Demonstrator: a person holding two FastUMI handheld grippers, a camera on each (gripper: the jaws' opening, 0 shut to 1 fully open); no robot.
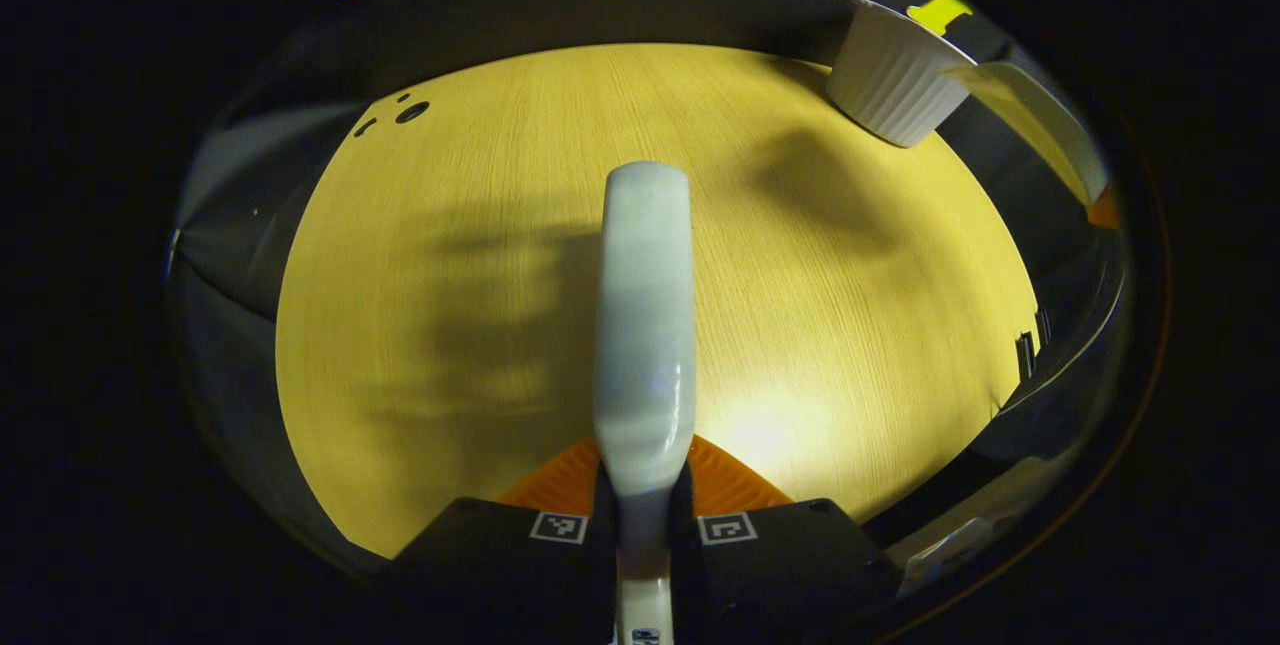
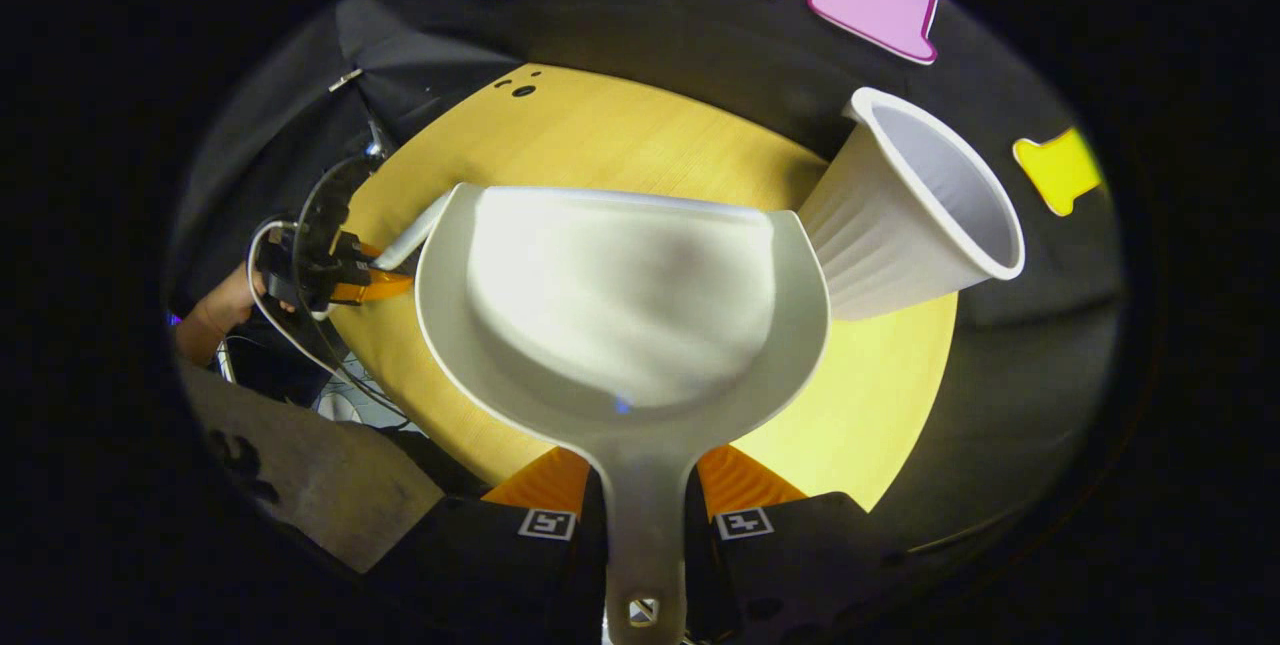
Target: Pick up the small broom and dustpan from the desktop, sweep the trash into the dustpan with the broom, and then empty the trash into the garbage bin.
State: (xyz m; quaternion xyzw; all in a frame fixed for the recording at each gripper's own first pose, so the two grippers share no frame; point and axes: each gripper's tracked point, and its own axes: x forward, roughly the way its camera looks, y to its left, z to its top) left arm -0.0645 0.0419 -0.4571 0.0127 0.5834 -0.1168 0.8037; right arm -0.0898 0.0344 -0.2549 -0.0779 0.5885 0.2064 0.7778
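In the left gripper view, the white broom (image 1: 645,315) runs forward from my left gripper (image 1: 645,480), which is shut on its handle above the yellow wooden desktop (image 1: 450,225). Its bristles are hidden. My right gripper (image 2: 640,480) is shut on the handle of the white dustpan (image 2: 620,305), held above the desktop (image 2: 600,145). No trash is visible in the pan. The pan's right corner nearly meets the side of the white ribbed garbage bin (image 2: 900,225); the bin (image 1: 895,85) also stands at the desktop's far right corner.
In the right gripper view, the left gripper (image 2: 335,270) and a hand (image 2: 215,310) holding it sit at the desktop's left edge with cables trailing below, the broom (image 2: 410,240) reaching behind the pan. Small dark holes (image 1: 405,112) mark the desktop's far left.
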